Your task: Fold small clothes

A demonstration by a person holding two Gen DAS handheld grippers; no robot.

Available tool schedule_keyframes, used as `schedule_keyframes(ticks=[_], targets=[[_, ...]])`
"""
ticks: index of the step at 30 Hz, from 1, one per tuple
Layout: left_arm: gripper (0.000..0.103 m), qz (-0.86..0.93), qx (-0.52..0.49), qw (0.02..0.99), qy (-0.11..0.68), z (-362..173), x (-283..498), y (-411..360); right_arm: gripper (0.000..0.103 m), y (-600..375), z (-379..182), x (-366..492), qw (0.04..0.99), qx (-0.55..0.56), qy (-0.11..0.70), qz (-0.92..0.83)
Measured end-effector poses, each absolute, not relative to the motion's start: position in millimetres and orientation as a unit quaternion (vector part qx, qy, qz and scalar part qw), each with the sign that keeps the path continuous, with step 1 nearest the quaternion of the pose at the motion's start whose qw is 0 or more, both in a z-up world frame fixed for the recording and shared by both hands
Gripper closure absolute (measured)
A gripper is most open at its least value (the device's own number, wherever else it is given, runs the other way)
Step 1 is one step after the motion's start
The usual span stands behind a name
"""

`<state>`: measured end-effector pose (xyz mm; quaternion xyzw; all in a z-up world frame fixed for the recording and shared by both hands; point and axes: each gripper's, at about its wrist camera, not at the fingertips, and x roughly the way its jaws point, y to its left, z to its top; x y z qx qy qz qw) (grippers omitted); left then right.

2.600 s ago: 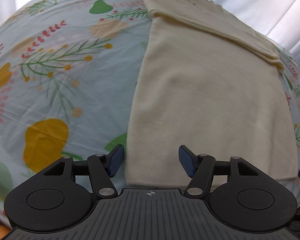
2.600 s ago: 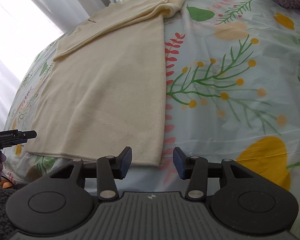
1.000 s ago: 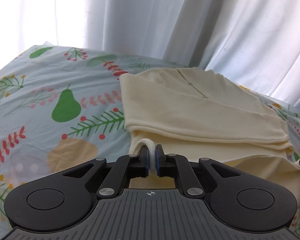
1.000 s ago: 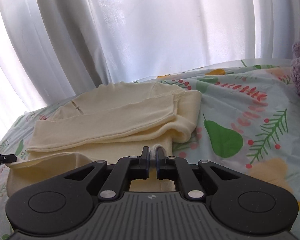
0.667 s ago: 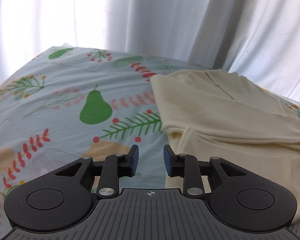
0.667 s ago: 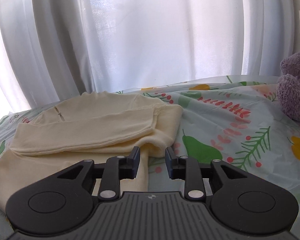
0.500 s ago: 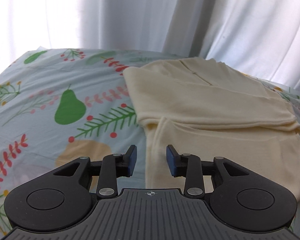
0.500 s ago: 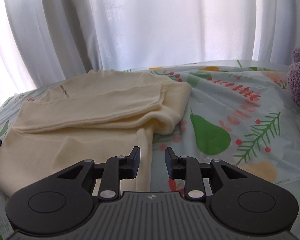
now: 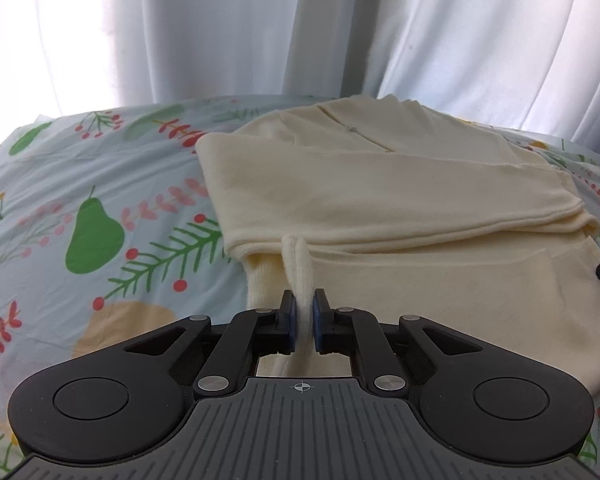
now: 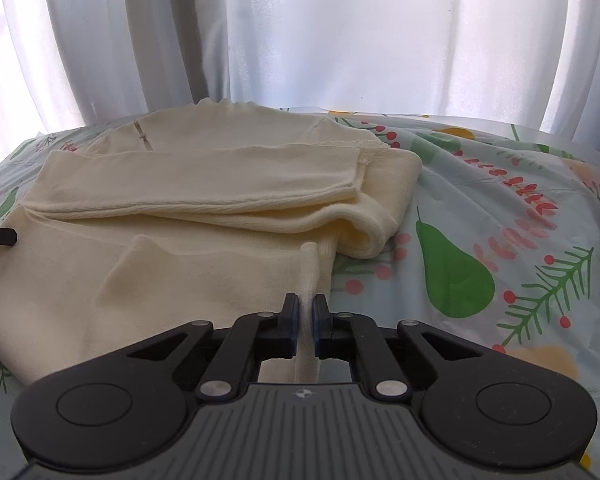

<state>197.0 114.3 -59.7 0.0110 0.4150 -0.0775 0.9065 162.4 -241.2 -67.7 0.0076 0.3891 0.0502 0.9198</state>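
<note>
While pinched, sweater (image 9: 400,216) ahead of tool (image 9: 304,316)

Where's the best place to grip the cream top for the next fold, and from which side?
Its two near corners, from the near side. The top lies flat, sleeves folded across the far end, so only the corners pinch up. Left gripper and right gripper are each shut on one.

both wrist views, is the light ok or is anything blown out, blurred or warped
Left wrist view: curtain backlit and washed out, cream garment sharp, bedsheet edges bowed by fisheye. Right wrist view: curtain overexposed too, garment evenly lit with soft shadows in its folds, no motion blur.
</note>
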Motion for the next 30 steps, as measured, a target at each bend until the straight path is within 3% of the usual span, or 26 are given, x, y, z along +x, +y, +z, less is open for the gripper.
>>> schedule_keyframes(ticks=[6,11,15,21,23,25,30], targets=[[0.094,-0.109,-0.006,0.926,0.362,-10,186,117,0.098,-239,-38,152,0.935,-0.008,0.35,0.049],[0.094,-0.096,-0.026,0.947,0.306,27,223,120,0.098,-240,-3,175,0.953,-0.018,0.302,0.035],[0.094,-0.068,-0.009,0.947,0.315,13,277,106,0.098,-244,-5,229,0.954,-0.017,0.3,0.002],[0.091,-0.065,-0.018,0.915,0.398,-36,319,96,0.097,-252,-45,284,0.934,0.015,0.358,-0.01],[0.078,-0.09,-0.033,0.909,0.405,-44,315,101,0.096,-256,-54,284,0.926,0.028,0.376,-0.016],[0.072,-0.109,-0.038,0.907,0.405,-46,311,104,0.095,-261,-55,276,0.925,0.042,0.378,-0.001],[0.064,-0.138,-0.04,0.897,0.418,-48,306,105,0.095,-263,-50,263,0.923,0.04,0.381,0.034]])
